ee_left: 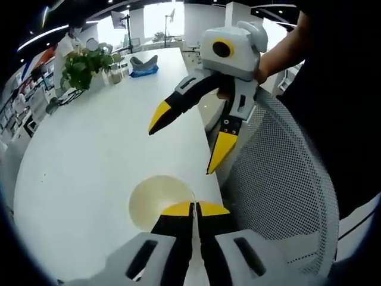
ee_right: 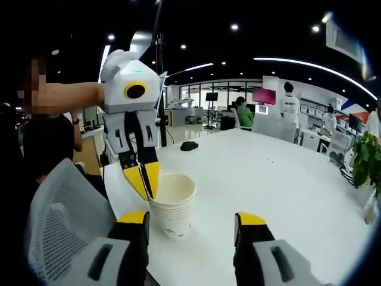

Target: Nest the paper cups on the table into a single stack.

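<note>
The left gripper [ee_right: 144, 179] pinches the rim of the cup stack [ee_right: 173, 204] near the edge of the table [ee_left: 89, 155], so a tilted pull may tip it, while the right gripper [ee_left: 189, 138] hangs released.

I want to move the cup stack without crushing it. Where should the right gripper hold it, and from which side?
Probably grip the cup stack around its side wall below the rolled rims, coming level from the right gripper's side. It stands upright and tapers, and the left gripper already pinches the far rim.
</note>
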